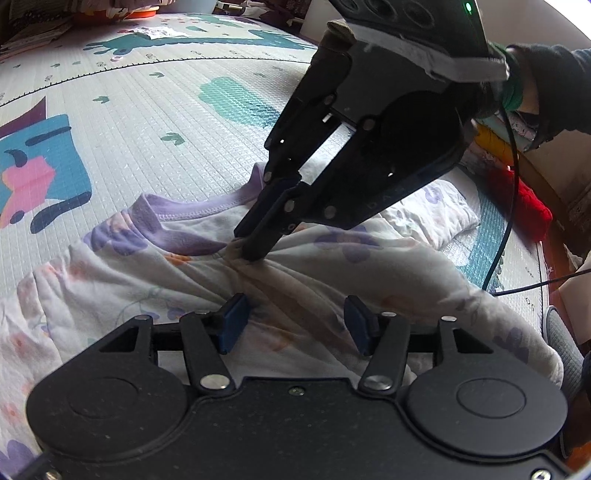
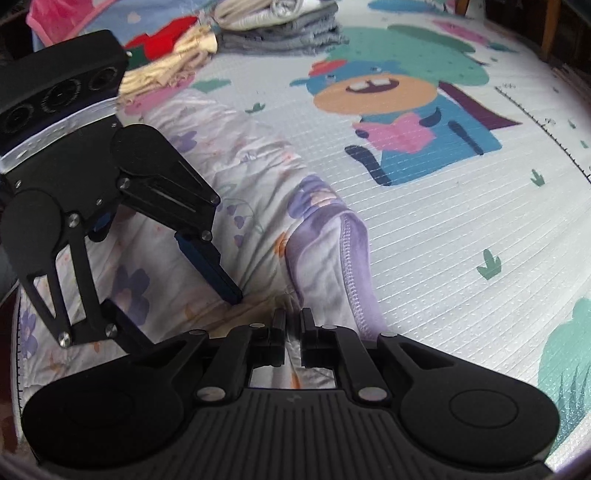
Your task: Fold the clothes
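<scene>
A white garment [image 1: 332,266] with purple flowers and a lilac neckband [image 1: 173,214] lies rumpled on the play mat. In the left wrist view my right gripper [image 1: 251,247] reaches in from the upper right, shut on a pinched fold of the fabric near the collar. My left gripper [image 1: 295,323] hovers just in front of it, its blue pads [image 1: 234,321] apart, with a ridge of cloth running between them. In the right wrist view the right gripper [image 2: 293,325] clamps a thin fold of the garment [image 2: 258,177], and the left gripper [image 2: 181,317] stands open at the left.
A cartoon-printed play mat [image 2: 443,221] spreads under everything. Folded and loose clothes [image 2: 280,22] are piled at the far edge, with a red cloth [image 1: 524,206] beside them. A black cable [image 1: 506,221] hangs at the right. A dark sleeve [image 1: 550,81] holds the right gripper.
</scene>
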Demonstrator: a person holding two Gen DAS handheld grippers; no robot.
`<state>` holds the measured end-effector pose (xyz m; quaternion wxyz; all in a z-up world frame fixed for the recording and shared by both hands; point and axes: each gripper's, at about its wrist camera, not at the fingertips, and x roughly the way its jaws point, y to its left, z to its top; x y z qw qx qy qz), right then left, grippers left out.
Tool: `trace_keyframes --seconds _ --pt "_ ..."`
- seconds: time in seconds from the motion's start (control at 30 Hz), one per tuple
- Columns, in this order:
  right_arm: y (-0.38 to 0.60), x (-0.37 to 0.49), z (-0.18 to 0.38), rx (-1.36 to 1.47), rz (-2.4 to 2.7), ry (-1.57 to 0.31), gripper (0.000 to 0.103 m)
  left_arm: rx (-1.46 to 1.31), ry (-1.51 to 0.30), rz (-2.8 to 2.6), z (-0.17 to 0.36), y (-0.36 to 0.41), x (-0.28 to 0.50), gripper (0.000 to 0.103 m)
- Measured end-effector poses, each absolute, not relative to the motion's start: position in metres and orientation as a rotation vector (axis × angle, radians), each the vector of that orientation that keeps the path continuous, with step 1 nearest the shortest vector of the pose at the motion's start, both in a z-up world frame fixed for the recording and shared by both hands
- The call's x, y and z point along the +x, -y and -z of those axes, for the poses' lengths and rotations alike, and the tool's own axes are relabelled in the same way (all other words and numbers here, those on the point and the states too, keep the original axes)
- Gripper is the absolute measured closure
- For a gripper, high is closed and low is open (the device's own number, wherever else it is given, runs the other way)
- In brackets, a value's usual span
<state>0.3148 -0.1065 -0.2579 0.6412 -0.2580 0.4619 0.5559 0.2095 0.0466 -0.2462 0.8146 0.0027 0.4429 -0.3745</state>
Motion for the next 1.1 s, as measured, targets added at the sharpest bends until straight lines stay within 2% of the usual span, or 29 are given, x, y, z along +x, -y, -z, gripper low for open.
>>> trace_keyframes --seconds 0.17,0.47,0.73,0.93,1.1 --pt "0.091 0.327 0.258 -0.596 -1.22 -1.199 0.089 0.026 -0.941 0.806 0.247 -0.042 0.209 0.044" --pt "0.062 0.349 0.264 -0.638 -1.144 -1.438 0.088 -0.01 -0.94 0.809 0.249 -0.046 0.211 0.043" --pt "0.045 0.347 0.269 -0.7 -1.04 -1.539 0.088 -0.034 -0.936 0.803 0.25 -0.047 0.208 0.04" --pt "0.047 0.355 0.273 -0.602 -0.923 -1.63 0.088 -0.043 -0.93 0.804 0.25 -0.045 0.207 0.035" --pt "0.059 0.37 0.279 -0.444 -0.848 -1.731 0.088 -0.051 -0.923 0.802 0.251 -0.046 0.206 0.034"
